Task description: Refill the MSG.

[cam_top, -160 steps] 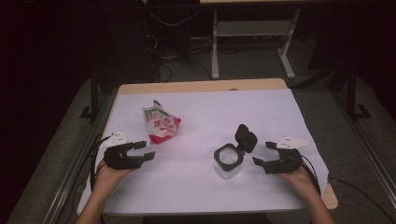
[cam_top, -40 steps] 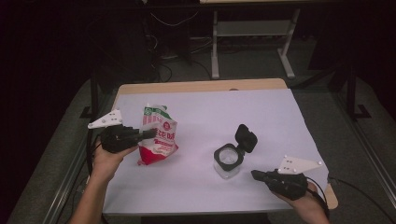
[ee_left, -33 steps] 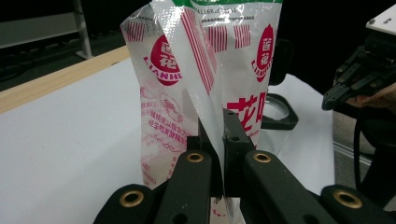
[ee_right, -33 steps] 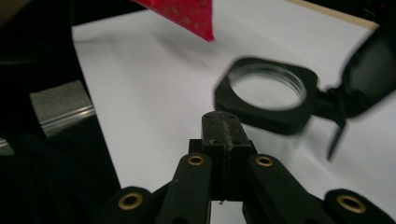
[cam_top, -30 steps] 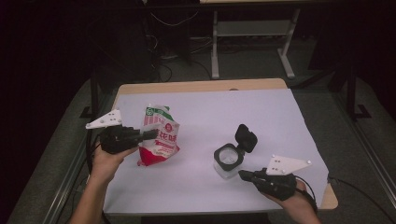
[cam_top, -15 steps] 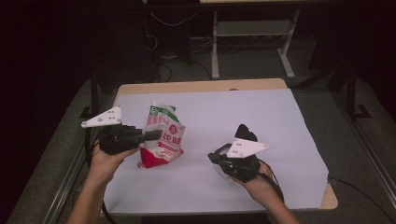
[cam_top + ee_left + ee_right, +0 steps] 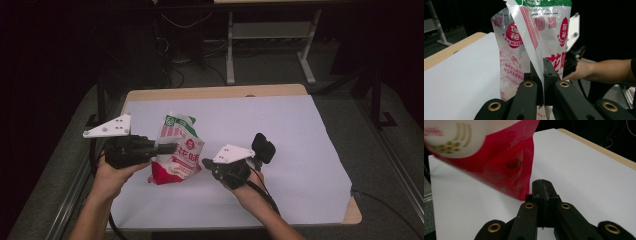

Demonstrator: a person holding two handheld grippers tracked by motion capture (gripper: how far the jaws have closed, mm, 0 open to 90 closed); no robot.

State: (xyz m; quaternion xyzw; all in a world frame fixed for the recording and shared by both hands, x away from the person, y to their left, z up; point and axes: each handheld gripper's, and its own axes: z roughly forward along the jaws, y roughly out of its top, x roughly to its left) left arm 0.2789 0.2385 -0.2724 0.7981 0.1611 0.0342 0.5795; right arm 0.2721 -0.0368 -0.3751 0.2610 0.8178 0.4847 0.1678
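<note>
Plastic film was all we had a grip on: our left gripper (image 7: pixel 540 75) had its jaws clenched on a thin fold of the snack bag (image 7: pixel 177 150), which stood upright near the front left of the white sheet (image 7: pixel 300 130) covering the table (image 7: pixel 210 92), its red base resting on or just above the sheet — we could not tell which. Our right gripper (image 7: pixel 212 170) sat just beside the bag's lower right corner with its jaws pressed together on nothing, their tips close to the red gusset. Behind that hand stood a black flip lid (image 7: pixel 263 148), most likely of a jar, the rest hidden by the hand. We judged the likeliest trouble to be the pinch itself: so little film sat between the jaws that a tug from the right side could pull the fold free, and the bag would tip or drop. A clenched right gripper also had no way to take the corner until it let go, so a push forward would only shove the bag. The left gripper view showed the pinch line and the printed front, which the high view left too small to read; the right gripper view (image 7: pixel 541 188) gave us the blurred red base close up — yet only the high view placed both hands and the lid together.
</note>
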